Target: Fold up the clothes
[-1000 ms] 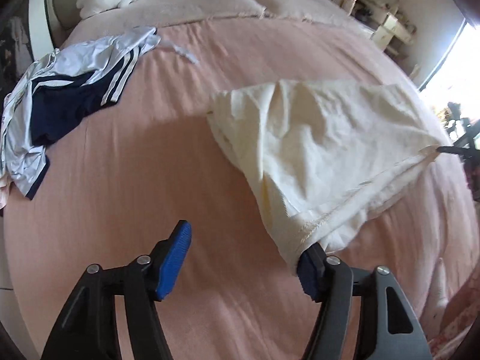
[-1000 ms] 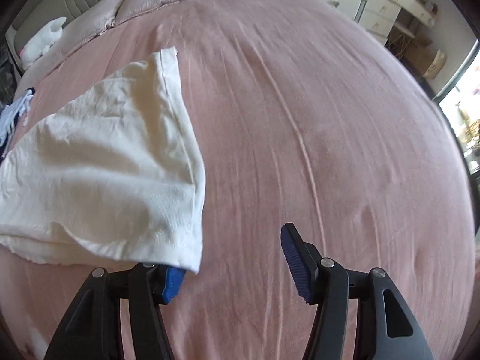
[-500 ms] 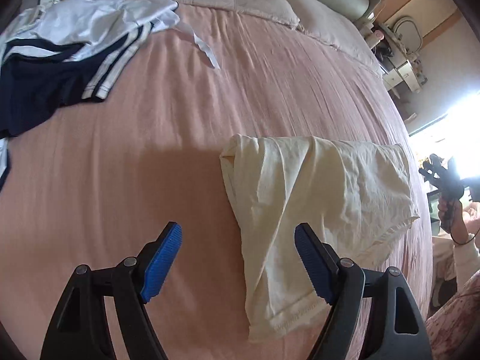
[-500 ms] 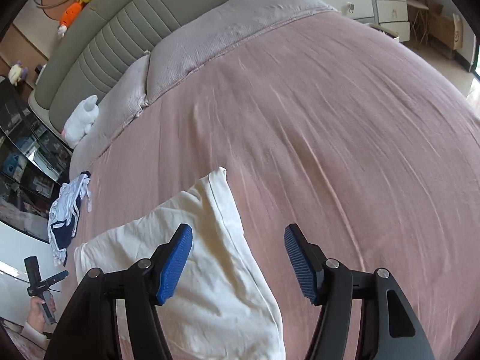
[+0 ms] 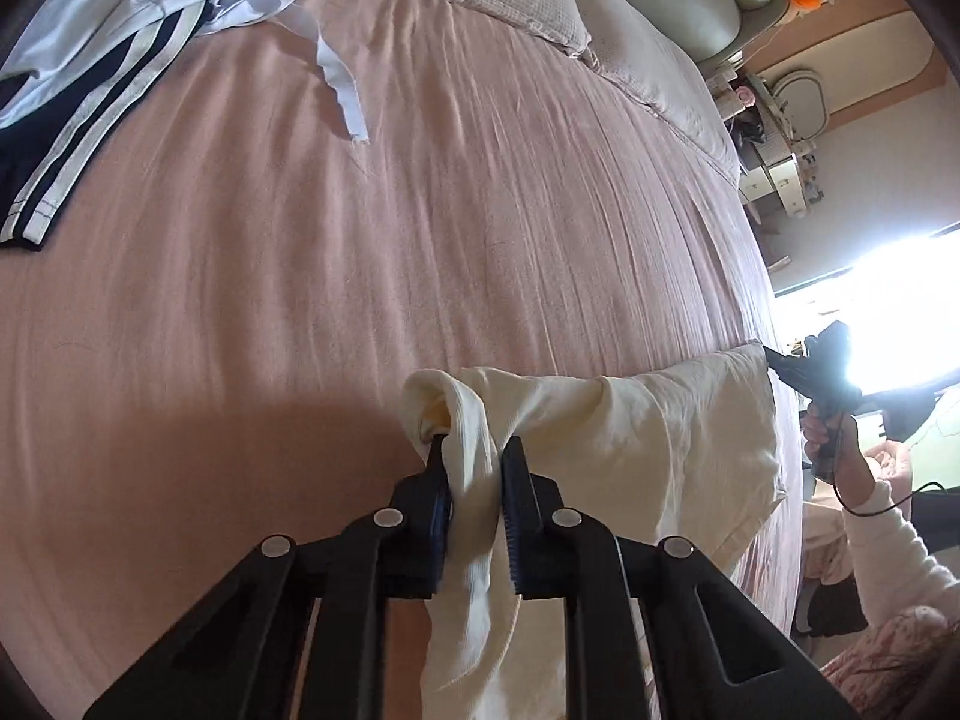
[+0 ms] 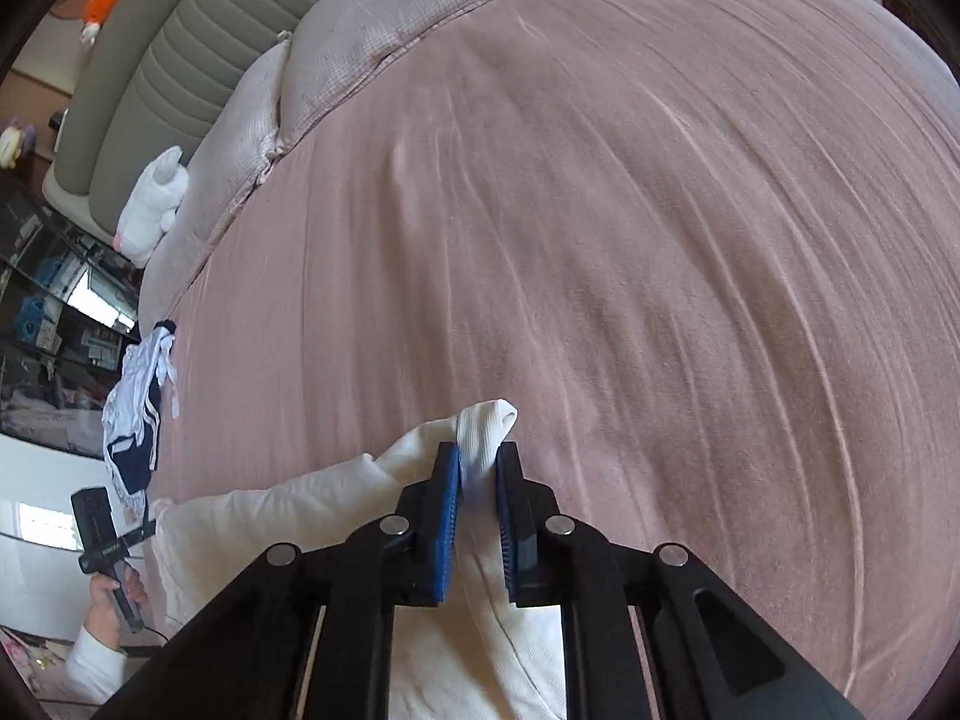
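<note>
Cream garment [image 5: 648, 432] bunched, corners pinched in closing grippers.

A cream ribbed garment [image 5: 630, 420] lies on a dusty-pink bedspread [image 5: 300, 240]; the sportswear [image 5: 90, 60] is navy and white, with white stripes. Black grippers carry blue pads [image 6: 447, 516]; the headboard [image 6: 180, 48] is grey-green

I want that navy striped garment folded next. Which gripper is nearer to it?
Left. The left gripper sits on the navy striped garment's side of the cream cloth; the right gripper holds its far corner.
</note>
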Tool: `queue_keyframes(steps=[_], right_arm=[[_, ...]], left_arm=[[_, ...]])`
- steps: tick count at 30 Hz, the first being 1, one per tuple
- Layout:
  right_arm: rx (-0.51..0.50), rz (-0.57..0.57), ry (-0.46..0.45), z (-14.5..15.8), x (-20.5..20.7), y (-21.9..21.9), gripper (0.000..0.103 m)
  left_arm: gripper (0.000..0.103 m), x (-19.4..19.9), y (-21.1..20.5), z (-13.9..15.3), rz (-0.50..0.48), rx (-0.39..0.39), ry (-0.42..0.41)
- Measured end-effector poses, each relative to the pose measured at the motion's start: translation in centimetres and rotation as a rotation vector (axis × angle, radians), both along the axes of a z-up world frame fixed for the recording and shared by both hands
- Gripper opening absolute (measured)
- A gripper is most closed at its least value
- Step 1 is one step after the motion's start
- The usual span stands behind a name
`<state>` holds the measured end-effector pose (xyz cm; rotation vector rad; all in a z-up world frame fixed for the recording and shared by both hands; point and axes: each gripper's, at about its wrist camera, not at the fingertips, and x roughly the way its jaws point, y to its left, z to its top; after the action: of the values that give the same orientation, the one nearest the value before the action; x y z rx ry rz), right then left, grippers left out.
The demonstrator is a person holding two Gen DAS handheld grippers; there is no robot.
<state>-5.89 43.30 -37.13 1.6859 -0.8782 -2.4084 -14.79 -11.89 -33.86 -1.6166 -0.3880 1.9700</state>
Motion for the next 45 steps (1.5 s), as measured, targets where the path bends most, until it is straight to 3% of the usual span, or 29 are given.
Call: queue_keyframes(steps=[3, 6, 9, 13, 15, 17, 19, 20, 22, 24, 26, 29, 31, 33, 34, 36, 39, 41, 45], right_arm=[[0.041, 0.014, 0.015, 0.4, -0.4, -0.9, 0.006], [0.139, -0.021, 0.072, 1.4, -0.5, -1.3, 0.004], [0.225, -0.053, 0.117, 1.7, -0.7, -1.2, 0.004], [0.152, -0.133, 0.091, 0.0, -0.6, 0.8, 0.003], [0.099, -0.163, 0.09, -0.4, -0.2, 1.7, 0.004], [-0.002, -0.212, 0.088, -0.1, 0.4, 3.2, 0.012], [-0.059, -0.307, 0.112, 0.8, 1.5, 4.7, 0.013], [-0.039, -0.347, 0.139, 1.8, 2.5, 5.3, 0.013], [0.032, -0.379, 0.192, 4.0, 4.2, 5.4, 0.014], [0.163, -0.241, 0.234, 6.0, 3.7, 2.4, 0.016], [0.303, 0.018, 0.21, 6.6, 1.6, -3.3, 0.016], [0.478, 0.418, 0.174, 6.0, -0.4, -13.8, 0.018], [0.551, 0.617, 0.187, 5.8, -0.9, -19.5, 0.023], [0.598, 0.7, 0.224, 6.2, -1.2, -22.8, 0.033], [0.605, 0.734, 0.232, 6.4, -1.7, -24.0, 0.04], [0.606, 0.808, 0.248, 6.8, -3.0, -26.5, 0.04], [0.537, 0.9, 0.27, 7.0, -5.4, -30.9, 0.04], [0.458, 0.957, 0.278, 6.8, -7.6, -34.1, 0.04], [0.382, 1.032, 0.163, 4.1, -9.6, -39.1, 0.04]], left_arm=[[0.009, -0.3, 0.9, 0.7, -0.002, -0.026, 0.053], [0.008, -0.1, 0.5, 1.7, 0.092, 0.006, 0.134], [0.008, -0.4, -1.0, 1.0, 0.187, 0.019, 0.135], [0.011, -0.9, -2.5, -2.5, 0.21, 0.027, 0.004], [0.014, -0.7, -3.6, -2.5, 0.232, 0.085, -0.03], [0.016, 0.0, -5.2, -1.5, 0.26, 0.088, -0.023], [0.017, 0.9, -6.5, 0.5, 0.297, -0.063, 0.061], [0.017, 1.4, -6.9, 1.7, 0.31, -0.151, 0.113], [0.017, 2.0, -6.1, 3.9, 0.271, -0.226, 0.225], [0.017, 1.9, -2.1, 4.7, 0.102, -0.274, 0.314], [0.017, 1.7, 2.1, 5.5, -0.073, -0.321, 0.401], [0.017, 0.9, 7.1, 3.8, -0.303, -0.471, 0.365], [0.017, 0.0, 5.4, 3.4, -0.216, -0.49, 0.318], [0.018, -1.0, 3.4, 2.9, -0.117, -0.505, 0.269], [0.018, -1.4, 1.7, 2.7, -0.065, -0.459, 0.22], [0.019, -1.9, -0.3, 2.0, -0.017, -0.405, 0.156], [0.021, -2.3, -1.7, 1.0, -0.017, -0.174, 0.022], [0.022, -2.5, -2.3, 0.4, -0.012, -0.128, -0.008], [0.021, -3.3, -2.3, -0.5, -0.041, -0.055, -0.034]])
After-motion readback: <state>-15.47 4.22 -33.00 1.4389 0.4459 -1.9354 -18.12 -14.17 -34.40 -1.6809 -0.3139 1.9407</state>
